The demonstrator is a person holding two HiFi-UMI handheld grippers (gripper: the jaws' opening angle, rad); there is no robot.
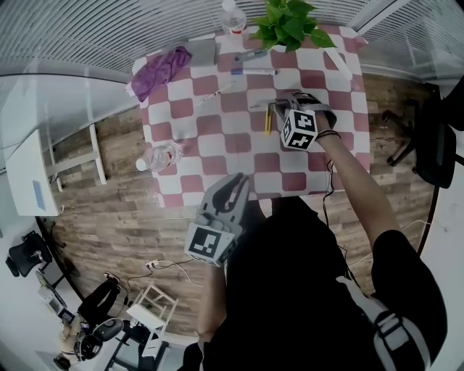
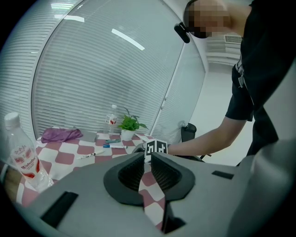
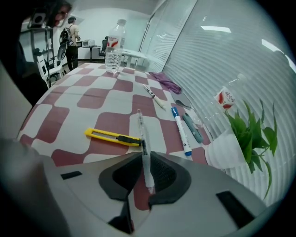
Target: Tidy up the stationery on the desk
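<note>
**Head view, far edge of the checked table (image 1: 181, 138) taken as 12 o'clock.** The right gripper (image 3: 142, 155) points steeply down just to the 3 o'clock side of the table's centre. Its jaws are clenched on a clear pen (image 3: 140, 132), the task's thing at this moment. In the right gripper view the pen runs lengthwise between the two pads, its far end pointing toward 12 o'clock. A yellow utility knife (image 3: 112, 137) lies flat at 10 o'clock of those jaws, with its dark end just beside the pen; whether the two touch cannot be told. At 2 o'clock of the jaws a blue-capped marker (image 3: 180, 132) and a grey-green pen (image 3: 191, 128) lie side by side. Farther off toward 12 o'clock lies a thin white pen (image 3: 152, 95). The left gripper (image 2: 149, 156) is held over the table's 6 o'clock edge, well apart from the stationery. Its jaws are clenched together with nothing in them, and only the checked surface shows through the slit. A potted plant (image 1: 288, 25) stands at the table's 1 o'clock edge, with a water bottle (image 1: 232, 18) just beside it at 12 o'clock. A purple cloth (image 1: 161, 69) lies at 10 o'clock, and a second bottle (image 1: 161, 156) stands at 8 o'clock.
</note>
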